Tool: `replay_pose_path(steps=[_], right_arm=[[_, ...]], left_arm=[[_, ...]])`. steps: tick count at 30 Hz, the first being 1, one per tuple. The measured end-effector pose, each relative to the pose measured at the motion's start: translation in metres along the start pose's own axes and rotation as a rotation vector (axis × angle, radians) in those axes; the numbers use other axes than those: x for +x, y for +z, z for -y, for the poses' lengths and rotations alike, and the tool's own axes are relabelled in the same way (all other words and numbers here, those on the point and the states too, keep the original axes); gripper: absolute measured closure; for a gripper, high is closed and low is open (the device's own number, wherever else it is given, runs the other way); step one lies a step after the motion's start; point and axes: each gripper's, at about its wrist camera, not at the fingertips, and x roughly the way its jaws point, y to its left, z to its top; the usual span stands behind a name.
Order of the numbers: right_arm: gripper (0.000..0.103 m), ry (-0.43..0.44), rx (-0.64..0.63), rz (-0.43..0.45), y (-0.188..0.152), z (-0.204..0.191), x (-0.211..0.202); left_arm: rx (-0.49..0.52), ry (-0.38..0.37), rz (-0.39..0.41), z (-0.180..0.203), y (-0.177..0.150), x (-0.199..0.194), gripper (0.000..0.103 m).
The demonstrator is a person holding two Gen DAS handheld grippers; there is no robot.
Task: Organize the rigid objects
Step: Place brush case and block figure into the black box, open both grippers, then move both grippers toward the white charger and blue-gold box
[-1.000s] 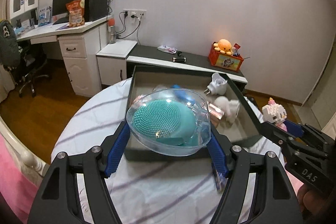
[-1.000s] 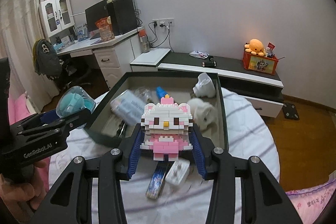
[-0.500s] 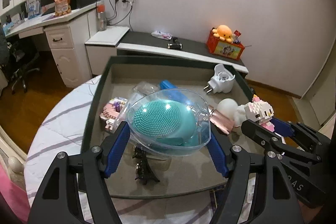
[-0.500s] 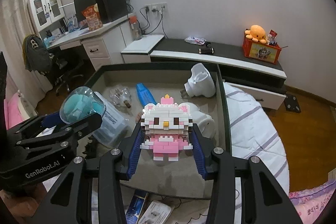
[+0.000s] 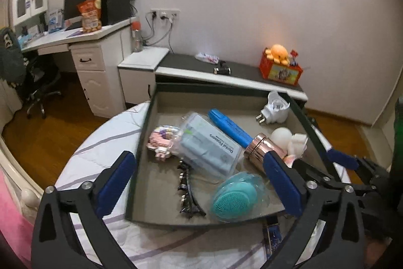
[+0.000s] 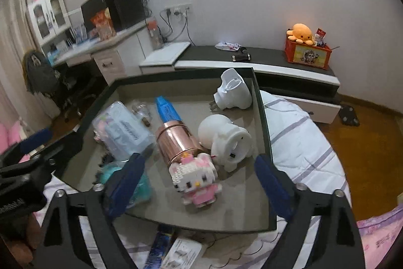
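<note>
Tray (image 6: 262,117): brush (image 5: 233,202) and block cat (image 6: 195,179) lie inside, both grippers (image 5: 201,185) (image 6: 199,185) opening, empty; packets (image 6: 173,251) outside on the cloth remain.

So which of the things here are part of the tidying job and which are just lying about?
Part of the job:
- dark open tray
- pink-and-white brick cat figure
- teal bristled scrubber in clear wrap
- rose-gold metal cylinder
- white wall plug

Just lying about:
- orange plush octopus
- red printed box
- snack bag on desk
</note>
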Motion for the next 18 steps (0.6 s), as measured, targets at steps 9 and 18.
replay_pose_path(steps=[9, 18], right_arm=[[0.000, -0.024, 0.031, 0.073, -0.016, -0.011, -0.049], [0.000, -0.032, 0.030, 0.160, -0.046, -0.030, -0.125]], left_arm=[[-0.026, 0.017, 0.046, -0.016, -0.017, -0.056, 0.000], [-0.006, 0.061, 0.041, -0.022, -0.038, -0.105, 0.000]])
